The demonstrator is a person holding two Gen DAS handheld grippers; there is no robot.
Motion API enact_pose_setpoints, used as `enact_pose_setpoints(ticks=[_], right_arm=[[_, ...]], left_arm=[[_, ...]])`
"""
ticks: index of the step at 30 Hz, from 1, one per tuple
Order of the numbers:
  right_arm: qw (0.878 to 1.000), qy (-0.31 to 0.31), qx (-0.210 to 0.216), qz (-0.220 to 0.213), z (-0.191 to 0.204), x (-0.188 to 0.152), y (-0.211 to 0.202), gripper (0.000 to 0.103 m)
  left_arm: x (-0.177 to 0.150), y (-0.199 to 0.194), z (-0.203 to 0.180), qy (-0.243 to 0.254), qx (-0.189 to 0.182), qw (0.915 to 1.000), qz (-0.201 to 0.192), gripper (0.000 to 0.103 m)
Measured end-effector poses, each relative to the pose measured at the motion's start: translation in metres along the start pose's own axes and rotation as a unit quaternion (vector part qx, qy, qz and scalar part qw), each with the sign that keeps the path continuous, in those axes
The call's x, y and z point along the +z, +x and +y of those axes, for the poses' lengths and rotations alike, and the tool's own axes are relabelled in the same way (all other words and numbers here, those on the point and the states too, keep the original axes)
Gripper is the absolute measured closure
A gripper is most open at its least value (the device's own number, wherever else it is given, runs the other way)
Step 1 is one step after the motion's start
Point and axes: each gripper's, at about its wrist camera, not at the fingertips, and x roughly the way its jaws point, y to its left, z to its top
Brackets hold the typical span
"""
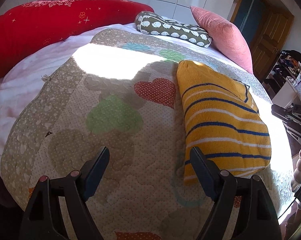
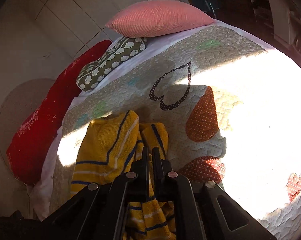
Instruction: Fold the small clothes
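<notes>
I am working over a bed whose quilted cover (image 1: 114,180) is beige with dotted hearts in green, orange and red, and hard sunlight falls across it in white patches. At the head lie a long red bolster (image 1: 40,30), a green hedgehog-print cushion (image 1: 174,30) and a pink ribbed pillow (image 1: 226,40), with pale glossy wall panels behind. My left fingers (image 1: 150,158) stand wide apart, holding nothing, low over the quilt, with the yellow striped garment (image 1: 224,124) just to their right, lying folded on the cover. My right fingers (image 2: 150,156) are drawn narrow, pinching a fold of that yellow garment (image 2: 110,146), which bunches up in front of them and hangs beneath. Only the left view shows the wooden door (image 1: 268,38) and the cluttered shelf (image 1: 288,70) at the room's right side, and a bit of my right tool (image 1: 292,114) at the frame's edge. Only the right view shows the black dotted heart outline (image 2: 172,86) on the quilt and the round pale woven piece (image 2: 20,108) against the wall beyond the bolster.
</notes>
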Motion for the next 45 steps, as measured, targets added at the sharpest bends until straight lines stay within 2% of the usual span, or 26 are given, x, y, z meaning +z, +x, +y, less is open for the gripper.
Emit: enact_pose_setpoints(ticks=[1,3,4,6,7,8,11,13,15,16,17,19,20,21,23,25,27,30,31,33,34,35,37,39,43,45], right_arm=[[1.0,-0.006,0.004,0.017,0.007,-0.001,0.006,0.091],[0.998,-0.012,-0.004,0.057,0.014,-0.004,0.028,0.074],[0.997,-0.012,-0.005,0.076,0.016,-0.007,0.04,0.073],[0.995,-0.014,0.031,0.092,0.02,-0.014,0.055,0.073],[0.995,-0.02,0.041,0.089,0.023,-0.015,0.056,0.079],[0.996,-0.029,0.034,0.082,0.026,-0.017,0.054,0.093],[0.996,-0.058,-0.03,0.063,0.028,-0.015,0.047,0.094],[0.991,-0.084,-0.084,0.056,0.029,-0.015,0.05,0.095],[0.978,-0.137,-0.155,0.036,0.036,-0.018,0.056,0.095],[0.972,-0.158,-0.172,0.03,0.038,-0.019,0.058,0.095],[0.971,-0.164,-0.172,0.033,0.037,-0.019,0.058,0.093],[0.978,-0.142,-0.152,0.028,0.035,-0.015,0.043,0.091],[0.979,-0.133,-0.155,0.007,0.036,-0.014,0.028,0.091],[0.98,-0.131,-0.149,-0.019,0.043,-0.014,0.012,0.086],[0.986,-0.132,-0.09,-0.044,0.058,-0.019,-0.013,0.085],[0.989,-0.141,-0.029,-0.036,0.074,-0.029,-0.022,0.085],[0.987,-0.162,0.003,-0.011,0.089,-0.042,-0.013,0.085],[0.98,-0.195,0.001,0.039,0.1,-0.067,0.021,0.085],[0.978,-0.2,-0.019,0.058,0.096,-0.073,0.03,0.085],[0.97,-0.212,-0.091,0.078,0.077,-0.088,0.044,0.085],[0.967,-0.209,-0.112,0.087,0.066,-0.091,0.047,0.088],[0.97,-0.192,-0.114,0.099,0.049,-0.092,0.048,0.091],[0.98,-0.145,-0.083,0.104,0.029,-0.087,0.041,0.091],[0.984,-0.13,-0.08,0.094,0.028,-0.086,0.024,0.092],[0.987,-0.152,-0.035,0.04,0.067,-0.089,-0.009,0.085],[0.986,-0.164,-0.011,0.037,0.087,-0.093,-0.005,0.082]], left_arm=[[0.001,-0.001,0.0,0.001,0.001,1.0,-0.003,0.021],[0.0,-0.004,-0.003,0.012,0.004,0.9999,-0.008,0.021],[-0.001,-0.006,-0.005,0.017,0.005,0.9998,-0.011,0.021],[-0.004,-0.01,-0.006,0.021,0.005,0.9997,-0.014,0.021],[-0.005,-0.011,-0.006,0.022,0.004,0.9997,-0.014,0.021],[-0.006,-0.012,-0.005,0.023,0.005,0.9996,-0.013,0.021],[-0.007,-0.013,-0.003,0.022,0.006,0.9997,-0.012,0.021],[-0.008,-0.012,-0.002,0.02,0.005,0.9997,-0.01,0.021],[-0.009,-0.014,-0.001,0.016,0.001,0.9998,-0.009,0.021],[-0.01,-0.015,-0.001,0.016,0.0,0.9998,-0.009,0.021],[-0.011,-0.016,-0.001,0.018,0.001,0.9998,-0.009,0.021],[-0.014,-0.019,-0.001,0.021,0.004,0.9997,-0.009,0.021],[-0.016,-0.02,-0.001,0.022,0.006,0.9997,-0.01,0.021],[-0.017,-0.021,0.0,0.022,0.008,0.9997,-0.01,0.021],[-0.018,-0.022,0.002,0.019,0.009,0.9997,-0.011,0.021],[-0.019,-0.023,0.006,0.013,0.015,0.9997,-0.012,0.021],[-0.019,-0.027,0.011,0.005,0.018,0.9998,-0.012,0.021],[-0.022,-0.039,0.016,0.001,0.021,0.9996,-0.021,0.021],[-0.024,-0.043,0.017,0.003,0.023,0.9994,-0.025,0.021],[-0.027,-0.048,0.019,0.008,0.027,0.9992,-0.03,0.021],[-0.028,-0.049,0.021,0.009,0.029,0.9991,-0.03,0.021],[-0.03,-0.048,0.022,0.01,0.03,0.9991,-0.028,0.021],[-0.032,-0.045,0.024,0.007,0.024,0.9995,-0.02,0.021],[-0.034,-0.044,0.024,0.004,0.018,0.9997,-0.017,0.021],[-0.037,-0.053,0.019,0.012,0.023,0.9992,-0.031,0.021],[-0.038,-0.06,0.019,0.013,0.022,0.999,-0.038,0.021]])
